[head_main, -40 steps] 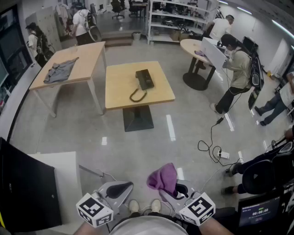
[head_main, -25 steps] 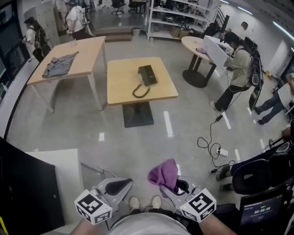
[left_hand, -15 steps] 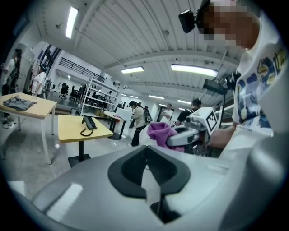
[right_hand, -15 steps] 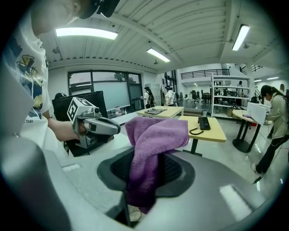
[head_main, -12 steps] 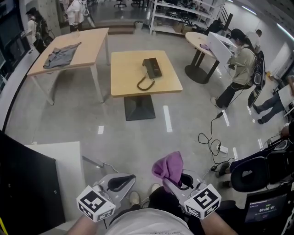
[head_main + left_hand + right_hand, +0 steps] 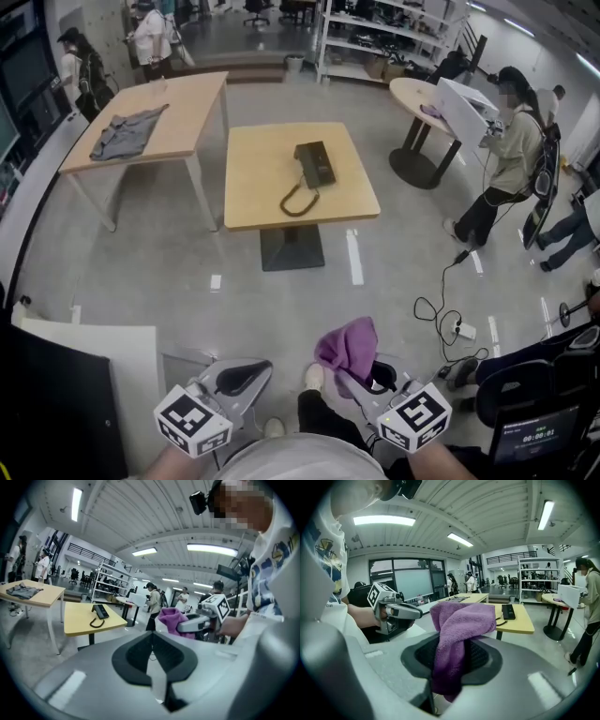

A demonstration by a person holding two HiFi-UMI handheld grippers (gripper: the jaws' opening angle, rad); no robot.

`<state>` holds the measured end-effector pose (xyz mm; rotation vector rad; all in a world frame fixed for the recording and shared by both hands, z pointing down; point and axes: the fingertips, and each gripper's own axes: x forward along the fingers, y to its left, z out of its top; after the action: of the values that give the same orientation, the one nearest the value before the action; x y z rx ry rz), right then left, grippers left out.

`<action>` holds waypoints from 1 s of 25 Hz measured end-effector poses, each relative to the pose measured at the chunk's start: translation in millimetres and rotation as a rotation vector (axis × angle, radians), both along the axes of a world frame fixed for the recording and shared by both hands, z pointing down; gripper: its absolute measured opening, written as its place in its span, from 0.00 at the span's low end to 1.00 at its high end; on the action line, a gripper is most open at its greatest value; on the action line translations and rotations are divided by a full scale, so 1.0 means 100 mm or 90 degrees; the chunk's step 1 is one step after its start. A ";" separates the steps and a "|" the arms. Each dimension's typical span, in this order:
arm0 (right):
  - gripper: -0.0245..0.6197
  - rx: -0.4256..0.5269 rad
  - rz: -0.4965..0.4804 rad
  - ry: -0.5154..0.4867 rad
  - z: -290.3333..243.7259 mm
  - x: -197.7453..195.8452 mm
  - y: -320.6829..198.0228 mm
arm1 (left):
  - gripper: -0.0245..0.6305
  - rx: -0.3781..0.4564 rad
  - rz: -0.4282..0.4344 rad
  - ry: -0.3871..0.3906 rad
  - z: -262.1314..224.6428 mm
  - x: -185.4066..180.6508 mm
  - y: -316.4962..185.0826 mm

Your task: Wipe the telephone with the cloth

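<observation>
A black telephone [image 6: 315, 164] with a coiled cord lies on a square yellow table [image 6: 253, 202] a few steps ahead; it also shows far off as the telephone [image 6: 100, 611] and the telephone [image 6: 508, 611]. My right gripper [image 6: 361, 373] is shut on a purple cloth [image 6: 348, 343], which bunches out above its jaws as the cloth [image 6: 457, 634]. My left gripper [image 6: 239, 377] is shut with nothing between its jaws, held low beside the right one. Both are far from the table.
A long wooden table [image 6: 187, 112] with a grey garment [image 6: 125, 130] stands to the left of the yellow one. A white panel [image 6: 94, 375] sits at my near left. Cables and a power strip [image 6: 459, 330] lie on the floor at right. People stand around a round table [image 6: 422, 94].
I have walked a little toward the yellow table, which sits lower and larger in the head view. Both grippers keep their hold and place in front of me.
</observation>
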<state>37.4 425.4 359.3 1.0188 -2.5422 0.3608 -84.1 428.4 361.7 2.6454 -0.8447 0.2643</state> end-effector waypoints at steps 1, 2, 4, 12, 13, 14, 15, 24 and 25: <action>0.22 0.003 0.000 -0.005 -0.02 0.05 -0.14 | 0.04 0.004 -0.007 -0.002 -0.02 0.05 -0.14; 0.21 0.007 -0.002 -0.009 -0.04 0.10 -0.29 | 0.04 0.009 -0.012 -0.003 -0.06 0.10 -0.29; 0.22 0.013 -0.009 -0.015 -0.08 0.20 -0.56 | 0.04 0.019 -0.018 0.000 -0.14 0.21 -0.59; 0.22 0.025 -0.034 0.005 -0.07 0.65 -1.40 | 0.07 0.042 -0.055 0.008 -0.26 0.59 -1.48; 0.22 0.021 -0.033 0.004 -0.06 0.69 -1.47 | 0.07 0.038 -0.059 0.007 -0.25 0.61 -1.54; 0.22 0.019 -0.032 0.003 -0.05 0.71 -1.54 | 0.07 0.034 -0.063 0.008 -0.24 0.61 -1.61; 0.22 0.018 -0.030 0.000 -0.04 0.72 -1.62 | 0.07 0.030 -0.068 0.010 -0.23 0.60 -1.69; 0.21 0.022 0.014 -0.002 -0.03 0.69 -2.45 | 0.11 0.004 -0.046 0.023 -0.08 0.58 -2.52; 0.21 0.023 0.024 -0.001 -0.04 0.68 -2.54 | 0.11 0.003 -0.036 0.025 -0.06 0.58 -2.63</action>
<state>105.5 171.0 355.3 1.0808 -2.5425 0.3277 -26.0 165.2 355.2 2.6181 -0.9070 0.1964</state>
